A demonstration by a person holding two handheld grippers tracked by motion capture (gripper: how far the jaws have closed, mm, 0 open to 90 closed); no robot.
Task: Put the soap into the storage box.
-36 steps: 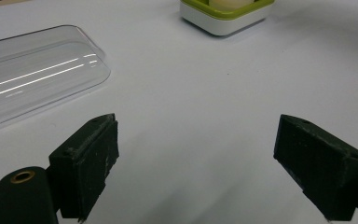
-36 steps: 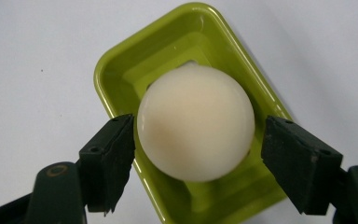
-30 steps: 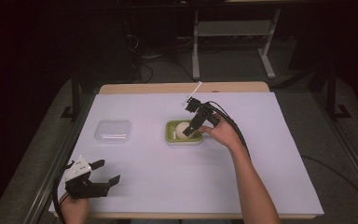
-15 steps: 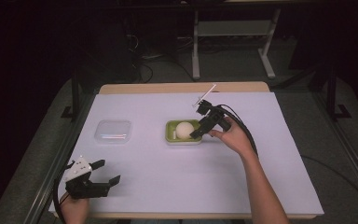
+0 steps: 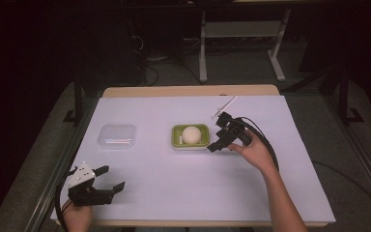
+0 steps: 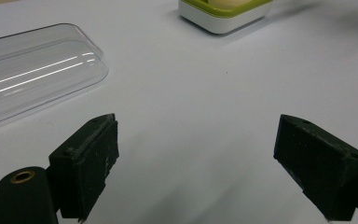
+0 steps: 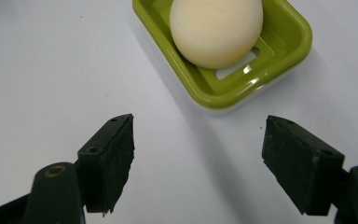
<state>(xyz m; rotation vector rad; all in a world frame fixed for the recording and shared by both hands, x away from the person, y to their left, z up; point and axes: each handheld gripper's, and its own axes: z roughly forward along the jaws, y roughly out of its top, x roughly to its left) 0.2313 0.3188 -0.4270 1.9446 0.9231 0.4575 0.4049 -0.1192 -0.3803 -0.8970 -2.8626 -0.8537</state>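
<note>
A pale round soap [image 5: 191,134] [image 7: 216,30] lies in a green soap dish [image 5: 178,131] [image 7: 291,44] at the middle of the white table. My right gripper [image 5: 214,140] [image 7: 198,163] stands open just right of the dish, jaws wide and empty, pointing toward it. A clear plastic lid [image 5: 117,136] [image 6: 28,74] lies flat on the table to the left of the dish. My left gripper [image 5: 111,178] [image 6: 196,163] rests open near the front left corner, nothing between its jaws. The dish's corner [image 6: 223,14] shows far off in the left gripper view.
The white table sheet [image 5: 183,188] has wide bare room in front of the dish. A thin white stick-like item [image 5: 224,106] lies behind the right gripper. A metal stand [image 5: 241,43] and cables sit on the dark floor beyond the table.
My right gripper has drawn back from over the dish to its right side, leaving the soap in the dish. The left gripper has stayed put.
</note>
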